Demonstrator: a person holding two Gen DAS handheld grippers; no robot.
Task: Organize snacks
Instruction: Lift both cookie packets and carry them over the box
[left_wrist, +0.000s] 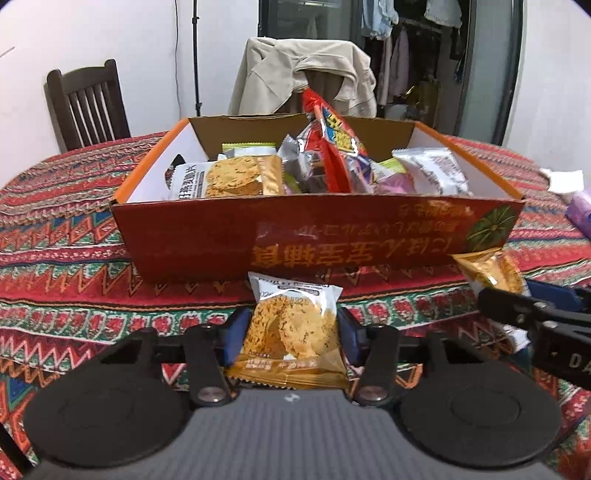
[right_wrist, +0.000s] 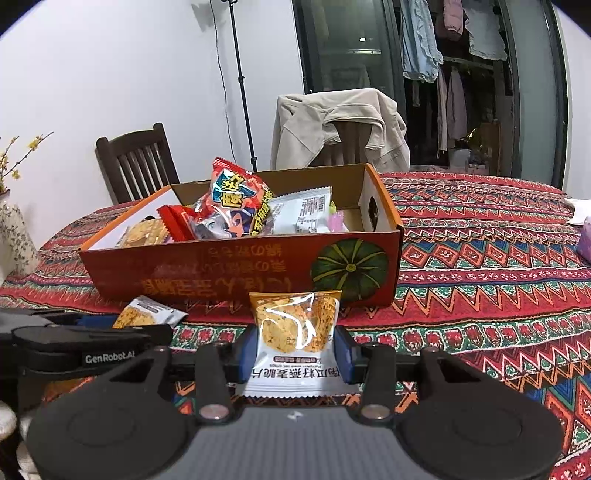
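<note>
Each gripper holds one cookie packet in front of the orange snack box (left_wrist: 317, 236), which stands on the cloth-covered counter (left_wrist: 74, 266). The left gripper (left_wrist: 293, 332) has its jaws closed on a gold-ended cookie packet (left_wrist: 293, 328) low over the counter; the right gripper (right_wrist: 295, 349) pinches a white-ended cookie packet (right_wrist: 295, 332) likewise. The step in hand looks like the pick-up (both grips seem set). Next, each packet must rise over the near wall and drop into the box, already fairly full, with a red chip bag (left_wrist: 332, 147) leaning up.
</note>
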